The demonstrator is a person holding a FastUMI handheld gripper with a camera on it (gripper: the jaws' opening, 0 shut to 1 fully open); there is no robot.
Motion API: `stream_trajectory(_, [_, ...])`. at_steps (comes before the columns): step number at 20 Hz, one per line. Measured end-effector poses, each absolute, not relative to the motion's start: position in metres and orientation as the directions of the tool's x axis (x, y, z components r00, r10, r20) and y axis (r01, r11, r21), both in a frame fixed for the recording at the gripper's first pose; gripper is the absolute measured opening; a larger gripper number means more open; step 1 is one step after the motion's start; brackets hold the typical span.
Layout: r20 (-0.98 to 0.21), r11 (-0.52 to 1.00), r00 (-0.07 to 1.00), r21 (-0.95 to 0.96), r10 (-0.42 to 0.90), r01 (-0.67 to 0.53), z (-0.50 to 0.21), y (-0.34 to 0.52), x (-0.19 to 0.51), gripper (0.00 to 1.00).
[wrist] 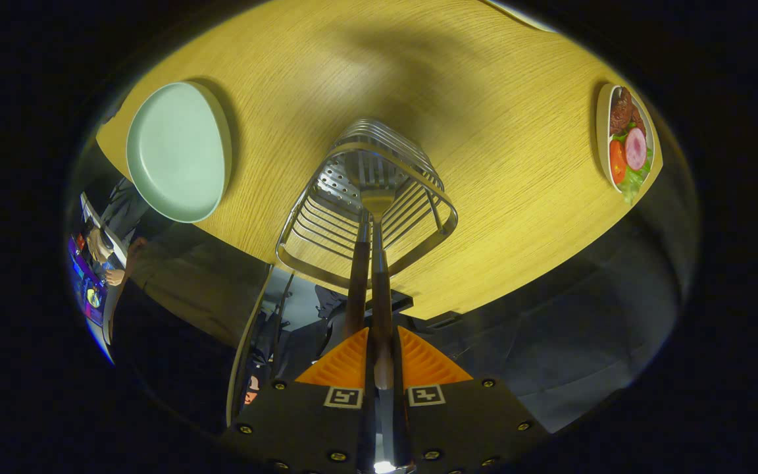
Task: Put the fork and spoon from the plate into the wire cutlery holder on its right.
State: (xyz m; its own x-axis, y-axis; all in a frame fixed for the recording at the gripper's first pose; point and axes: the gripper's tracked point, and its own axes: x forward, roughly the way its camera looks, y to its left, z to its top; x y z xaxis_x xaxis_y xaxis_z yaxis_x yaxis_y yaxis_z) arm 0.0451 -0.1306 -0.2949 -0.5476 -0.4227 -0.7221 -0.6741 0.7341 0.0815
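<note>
I look down onto the wire cutlery holder (366,210), which stands on the wooden table near its front edge. My gripper (384,368) is shut on the handle of the fork (379,263); the fork's tines reach down inside the holder. A second, brown handle (357,283) leans right beside the fork's handle and also runs into the holder; its head is hidden, so I cannot tell if it is the spoon. The pale green plate (178,151) lies left of the holder with nothing on it.
A small dish with meat, tomato and lettuce (626,141) sits far right on the table (517,131). The table's front edge runs just below the holder. Beyond it, to the left, is a person at a screen (99,250).
</note>
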Motion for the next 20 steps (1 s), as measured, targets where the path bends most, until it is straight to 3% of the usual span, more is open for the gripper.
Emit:
stream_trajectory(2, [-0.747,0.742,-0.533,0.080,-0.398,-0.666,-0.292,-0.128,0.047,0.12])
stream_trajectory(3, [-0.763,0.748,-0.525,0.083,-0.377,-0.659,-0.289,-0.126,0.048,0.17])
stream_trajectory(11, [-0.925,0.810,-0.323,0.027,-0.202,-0.586,-0.258,-0.120,0.057,0.17])
stream_trajectory(16, [-1.000,0.878,0.002,0.010,0.013,-0.478,-0.226,-0.089,0.060,0.17])
stream_trajectory(20, [-0.934,0.936,0.339,-0.017,0.110,-0.350,-0.194,-0.072,0.072,0.18])
